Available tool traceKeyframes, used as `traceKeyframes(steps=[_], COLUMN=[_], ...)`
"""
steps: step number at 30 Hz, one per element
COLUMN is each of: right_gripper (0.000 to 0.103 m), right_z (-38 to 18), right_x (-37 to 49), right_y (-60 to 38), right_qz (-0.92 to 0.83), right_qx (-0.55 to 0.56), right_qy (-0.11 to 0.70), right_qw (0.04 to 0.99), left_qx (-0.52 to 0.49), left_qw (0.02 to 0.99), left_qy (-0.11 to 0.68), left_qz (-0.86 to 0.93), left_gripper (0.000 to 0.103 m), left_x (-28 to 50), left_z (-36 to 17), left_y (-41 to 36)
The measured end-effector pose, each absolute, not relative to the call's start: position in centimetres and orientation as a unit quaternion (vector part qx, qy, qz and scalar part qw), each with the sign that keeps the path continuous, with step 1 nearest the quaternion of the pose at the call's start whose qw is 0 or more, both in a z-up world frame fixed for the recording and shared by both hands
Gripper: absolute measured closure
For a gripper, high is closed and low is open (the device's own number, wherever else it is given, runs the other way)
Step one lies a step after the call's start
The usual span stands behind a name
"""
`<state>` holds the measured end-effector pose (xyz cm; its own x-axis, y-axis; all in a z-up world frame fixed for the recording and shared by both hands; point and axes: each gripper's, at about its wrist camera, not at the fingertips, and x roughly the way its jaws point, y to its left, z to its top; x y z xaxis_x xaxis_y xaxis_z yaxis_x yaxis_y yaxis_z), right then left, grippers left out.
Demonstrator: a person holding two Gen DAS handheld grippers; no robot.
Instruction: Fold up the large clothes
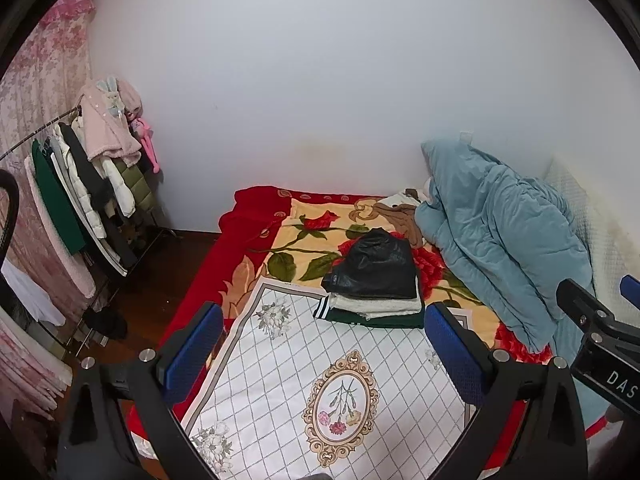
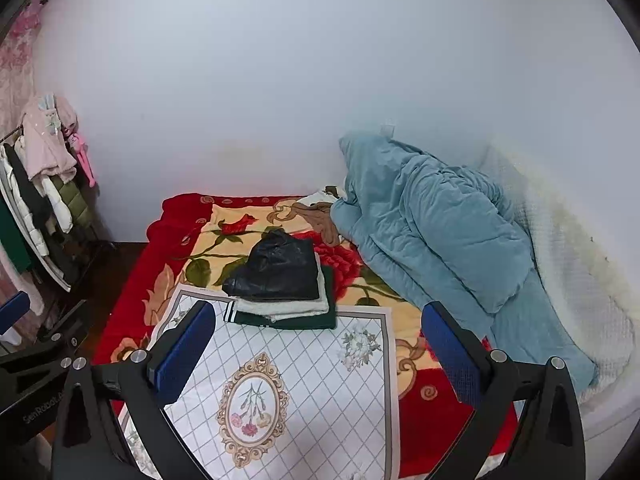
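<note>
1. Left claw was spread wide, nothing between its blue pads, just hanging over the bed.
2. Right claw was the same deal: fingers apart, holding nothing. From the left view, its tip poked in at about 3 o'clock.
3. The stack of folded clothes sat at 12 o'clock from both claws, on the far edge of the white mat. Black jacket on top, cream piece under it, green one at the bottom.
4. The mat lay flat on the rose blanket, right under both claws.
5. A brown garment was crumpled at roughly 1 o'clock from the stack, touching the blue duvet.
6. The duvet was bunched up at 2 o'clock, against the wall.
7. Clothes rack stood at 9 o'clock, off the bed.
</note>
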<state>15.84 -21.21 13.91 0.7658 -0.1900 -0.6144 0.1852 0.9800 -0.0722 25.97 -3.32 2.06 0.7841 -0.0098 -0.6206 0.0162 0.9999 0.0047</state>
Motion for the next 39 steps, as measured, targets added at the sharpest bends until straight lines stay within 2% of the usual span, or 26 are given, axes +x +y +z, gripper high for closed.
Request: traceKeyframes(steps=[39], right_gripper=[0.0], right_z=[14.7], right_x=[14.9], right_y=[-21.0], right_qz=[-0.094], right_qx=[-0.011], right_qy=[0.334], right_qw=[0.938], left_qx=[0.001], left_qw=[0.945], left_qy=[0.326], left_qz=[-0.008], left_gripper=[0.0], left_x=[25.5], left_z=[2.4], left_y=[-3.1])
